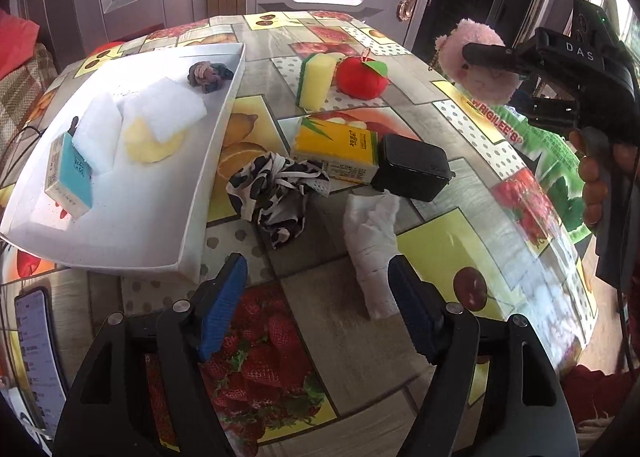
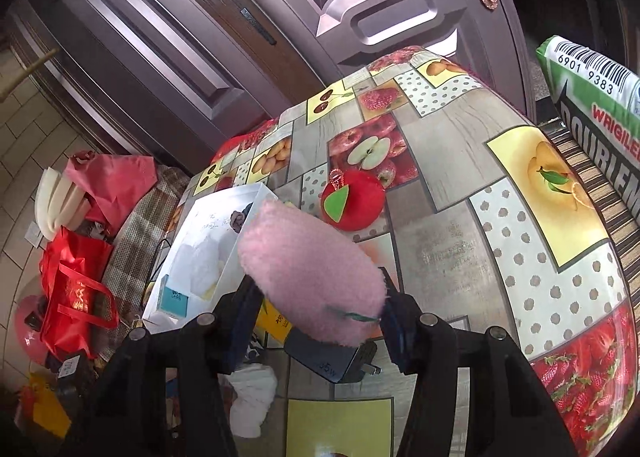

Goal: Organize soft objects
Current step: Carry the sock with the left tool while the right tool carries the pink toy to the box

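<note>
Two grippers busy: right gripper [image 2: 316, 321] clamping pink plush [image 2: 308, 277], left gripper [image 1: 316, 297] wide, empty; best carried gently toward white tray [image 1: 224, 105], upper left.

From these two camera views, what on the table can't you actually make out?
- Pink plush toy, right wrist view: face turned away; left view, the right gripper covers part.
- Black charger, right view: mostly behind the plush.
- Phone, left view: cut by the edge, text too small.
- Green pack: lettering cropped.
</note>
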Available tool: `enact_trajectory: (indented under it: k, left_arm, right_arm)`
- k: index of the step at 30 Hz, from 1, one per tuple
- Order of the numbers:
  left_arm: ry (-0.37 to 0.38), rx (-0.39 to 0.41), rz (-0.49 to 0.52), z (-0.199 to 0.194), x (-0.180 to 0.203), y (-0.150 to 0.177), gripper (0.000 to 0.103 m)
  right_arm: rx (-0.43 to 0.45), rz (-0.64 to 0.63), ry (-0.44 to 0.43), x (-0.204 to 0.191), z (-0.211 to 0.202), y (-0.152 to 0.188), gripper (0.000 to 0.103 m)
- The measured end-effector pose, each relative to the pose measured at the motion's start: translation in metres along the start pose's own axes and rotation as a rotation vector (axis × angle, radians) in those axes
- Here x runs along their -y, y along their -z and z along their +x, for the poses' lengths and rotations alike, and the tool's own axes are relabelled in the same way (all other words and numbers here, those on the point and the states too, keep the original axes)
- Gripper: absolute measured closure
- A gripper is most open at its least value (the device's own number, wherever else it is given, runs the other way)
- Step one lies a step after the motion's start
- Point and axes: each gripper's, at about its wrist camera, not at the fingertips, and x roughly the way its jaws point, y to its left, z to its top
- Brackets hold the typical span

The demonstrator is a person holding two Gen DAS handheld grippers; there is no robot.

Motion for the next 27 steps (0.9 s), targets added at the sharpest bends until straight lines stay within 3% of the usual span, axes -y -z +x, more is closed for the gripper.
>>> enact_trajectory:
  k: [13,17,18,19,20,23,27]
  left_arm:
    - [0.114,-0.034,0.112,0.018,0.058,-0.014,0.032]
    - [0.131,-0.083,0.146,0.036,0.074,-0.013,0.032]
    - [0.126,-0.097,0.155,0.043,0.078,-0.012,0.036]
    - [0.116,-0.115,0.163,0.051,0.080,-0.011,0.056]
    - [0.106,-0.143,0.164,0.060,0.081,-0.009,0.069]
    - [0.100,-0.108,0.192,0.055,0.083,-0.005,0.072]
    - [0.103,-0.051,0.147,0.036,0.067,-0.004,0.074]
  right_arm:
    - [0.087,-0.065,-0.024,-0.026,-0.035,-0.005,0.048]
    - [0.110,-0.070,-0.021,-0.026,-0.046,-0.006,0.048]
    - [0.115,-0.068,-0.019,-0.025,-0.047,-0.006,0.048]
    - [0.119,-0.065,-0.017,-0.024,-0.049,-0.007,0.048]
    - [0.122,-0.063,-0.015,-0.023,-0.051,-0.008,0.048]
    - [0.131,-0.066,-0.015,-0.022,-0.056,-0.008,0.048]
    - [0.158,-0.080,-0.016,-0.026,-0.063,-0.011,0.048]
